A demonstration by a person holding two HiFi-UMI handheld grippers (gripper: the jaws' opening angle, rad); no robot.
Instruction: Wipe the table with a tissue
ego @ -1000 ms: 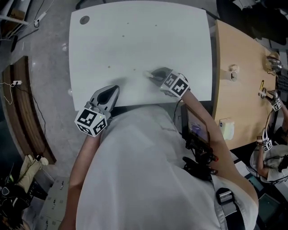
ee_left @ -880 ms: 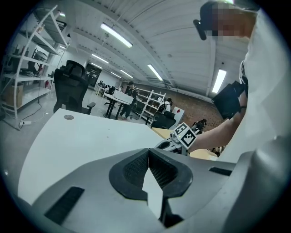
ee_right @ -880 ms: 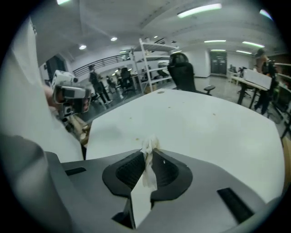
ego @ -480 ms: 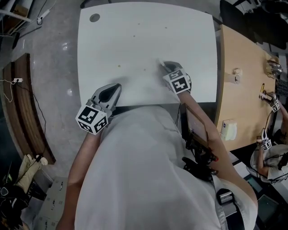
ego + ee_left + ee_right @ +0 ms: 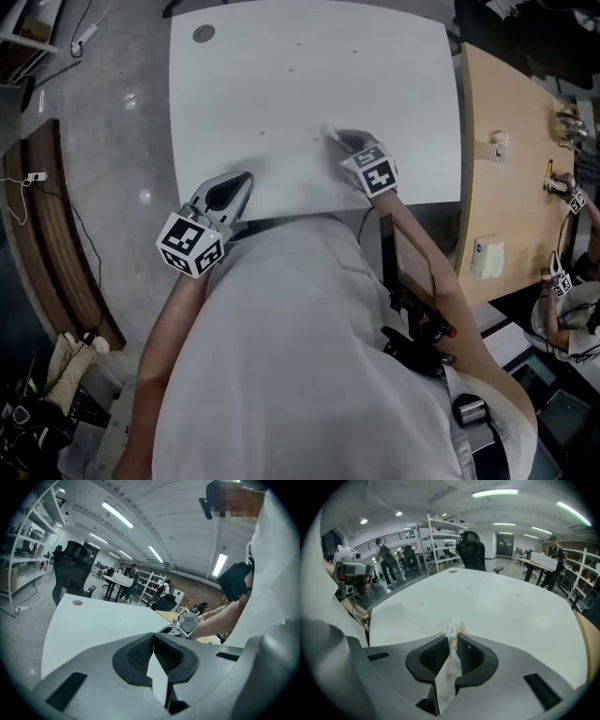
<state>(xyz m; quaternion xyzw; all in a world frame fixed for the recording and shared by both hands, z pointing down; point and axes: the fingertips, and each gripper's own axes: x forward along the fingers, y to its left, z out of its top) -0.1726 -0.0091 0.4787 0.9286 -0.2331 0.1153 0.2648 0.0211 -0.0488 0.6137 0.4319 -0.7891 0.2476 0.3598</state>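
Note:
A white table point(image 5: 375, 75) fills the head view, with a few small brown specks point(image 5: 262, 133) on it. My right gripper point(image 5: 337, 139) is shut on a crumpled white tissue point(image 5: 451, 644), whose tip point(image 5: 329, 131) touches the tabletop near the front edge. In the right gripper view the tissue pokes out between the closed jaws, with the table point(image 5: 497, 602) spread beyond. My left gripper point(image 5: 234, 187) rests at the table's near left edge, shut with nothing in it point(image 5: 153, 637).
A wooden desk point(image 5: 511, 159) adjoins the table on the right, with small items on it. A round grommet point(image 5: 202, 34) sits in the table's far left corner. A black office chair point(image 5: 472, 552) stands beyond the far edge. Other people work in the background.
The right gripper with the tissue has swung from pointing left to pointing away from me and shifted slightly right. The left gripper has stayed put.

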